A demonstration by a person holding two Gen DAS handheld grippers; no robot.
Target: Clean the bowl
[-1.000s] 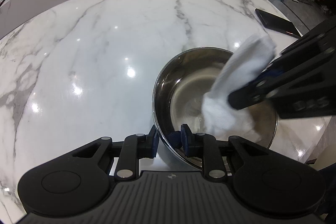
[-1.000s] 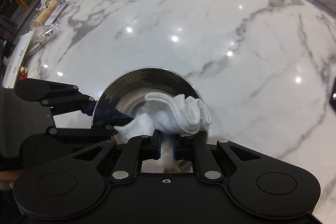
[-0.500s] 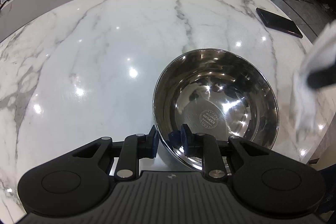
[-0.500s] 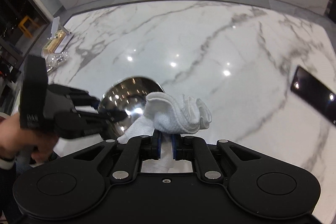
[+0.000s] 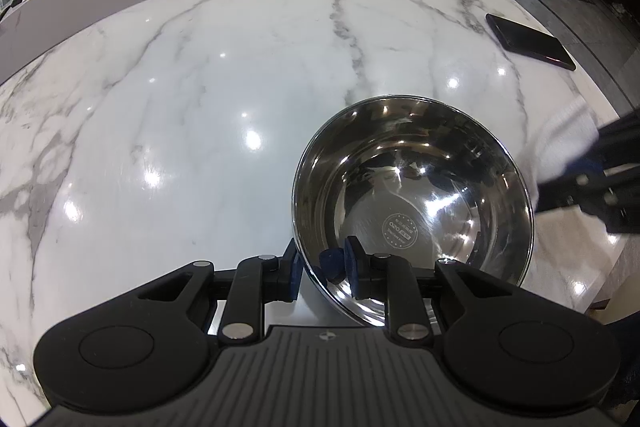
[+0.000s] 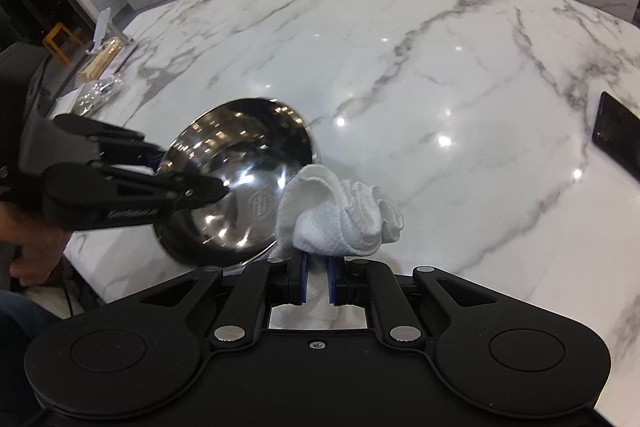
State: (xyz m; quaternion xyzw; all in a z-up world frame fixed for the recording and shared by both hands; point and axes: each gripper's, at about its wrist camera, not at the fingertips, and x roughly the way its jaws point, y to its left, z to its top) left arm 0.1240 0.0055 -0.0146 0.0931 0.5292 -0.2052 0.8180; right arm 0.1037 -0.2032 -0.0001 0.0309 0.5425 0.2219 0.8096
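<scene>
A shiny steel bowl [image 5: 416, 195] rests tilted on the white marble table [image 5: 200, 107], empty inside with a round stamp on its bottom. My left gripper [image 5: 322, 265] is shut on the bowl's near rim, one pad outside and one inside. In the right wrist view the same bowl [image 6: 240, 187] sits at the left, held by the left gripper [image 6: 192, 183]. My right gripper [image 6: 316, 279] is shut on a bunched white cloth [image 6: 344, 215], which hangs just right of the bowl, outside it. The cloth [image 5: 560, 143] and right gripper [image 5: 560, 183] show blurred at the left wrist view's right edge.
A black phone [image 5: 530, 41] lies near the table's far right edge, also seen as a phone [image 6: 618, 143] at the right. Packets and a wrapped item [image 6: 100, 67] lie at the table's left edge. A person's hand [image 6: 36, 251] holds the left gripper.
The right gripper has pulled the cloth out of the bowl and off to its right side. The bowl's inside now shows bare. The left gripper kept its hold on the rim.
</scene>
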